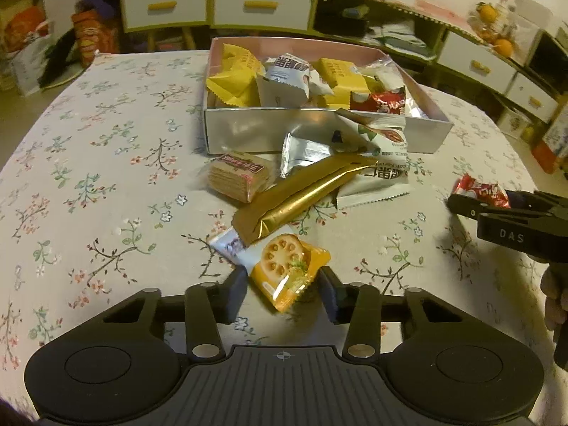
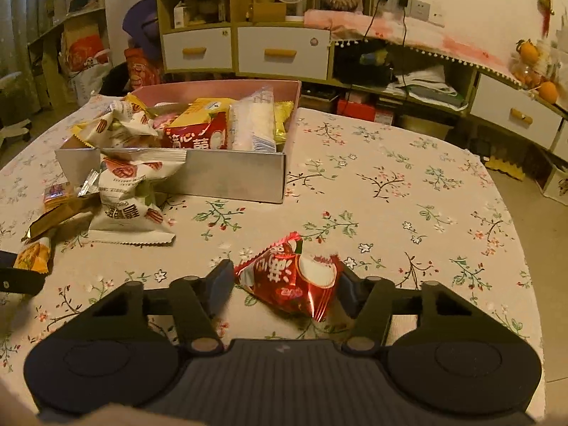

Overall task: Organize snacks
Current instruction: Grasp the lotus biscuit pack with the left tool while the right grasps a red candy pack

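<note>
A pink-lined box (image 1: 319,131) (image 2: 227,177) on the floral table holds several snack packets. Loose in front of it lie a wafer pack (image 1: 236,175), a gold bar wrapper (image 1: 298,198), white packets (image 1: 376,167) (image 2: 131,191) and a silver one (image 1: 301,152). My left gripper (image 1: 284,289) is open, its fingers on either side of an orange cracker packet (image 1: 287,269) (image 2: 33,257). My right gripper (image 2: 284,287) (image 1: 497,209) is open around a red snack packet (image 2: 294,280) (image 1: 479,190) on the table, right of the pile.
The round table has a floral cloth (image 1: 106,177) (image 2: 408,195). Behind it stand yellow-and-white drawer cabinets (image 1: 220,3) (image 2: 280,49), shelves with clutter, bags on the floor at the left (image 1: 32,42) and oranges at the right (image 2: 532,67).
</note>
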Action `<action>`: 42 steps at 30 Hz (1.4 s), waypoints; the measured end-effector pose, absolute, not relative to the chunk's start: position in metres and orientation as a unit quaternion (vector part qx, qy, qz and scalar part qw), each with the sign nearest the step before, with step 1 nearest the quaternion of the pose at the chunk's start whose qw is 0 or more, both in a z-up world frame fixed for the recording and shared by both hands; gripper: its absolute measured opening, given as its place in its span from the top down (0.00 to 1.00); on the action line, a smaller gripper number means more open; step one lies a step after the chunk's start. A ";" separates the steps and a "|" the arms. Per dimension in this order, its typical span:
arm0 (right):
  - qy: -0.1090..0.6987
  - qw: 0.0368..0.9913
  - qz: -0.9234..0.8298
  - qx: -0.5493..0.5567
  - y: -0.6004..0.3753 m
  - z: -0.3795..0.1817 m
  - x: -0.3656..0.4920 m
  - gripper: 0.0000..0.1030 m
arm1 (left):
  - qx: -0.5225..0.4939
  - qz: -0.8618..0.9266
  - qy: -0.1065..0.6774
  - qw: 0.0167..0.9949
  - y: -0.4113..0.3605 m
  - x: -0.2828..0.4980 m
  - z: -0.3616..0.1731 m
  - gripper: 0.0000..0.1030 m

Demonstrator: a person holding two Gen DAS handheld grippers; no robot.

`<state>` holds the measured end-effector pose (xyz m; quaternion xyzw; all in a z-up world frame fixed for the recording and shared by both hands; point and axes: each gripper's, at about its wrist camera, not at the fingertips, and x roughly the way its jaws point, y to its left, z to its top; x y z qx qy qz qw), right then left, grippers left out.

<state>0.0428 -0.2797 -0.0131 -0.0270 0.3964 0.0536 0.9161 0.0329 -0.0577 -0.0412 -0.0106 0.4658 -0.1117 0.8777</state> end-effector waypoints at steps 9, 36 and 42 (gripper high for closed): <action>0.400 0.914 0.066 -0.031 -0.267 -0.011 0.043 0.69 | -0.007 -0.154 0.470 0.869 -0.039 0.036 -0.040 0.76; 0.403 0.900 0.156 -0.046 -0.217 0.009 0.029 0.69 | 0.002 -0.200 0.427 0.882 -0.021 0.026 -0.038 0.31; 0.408 0.899 0.154 -0.050 -0.213 0.006 0.031 0.69 | -0.017 -0.159 0.433 0.887 -0.038 0.039 -0.045 0.31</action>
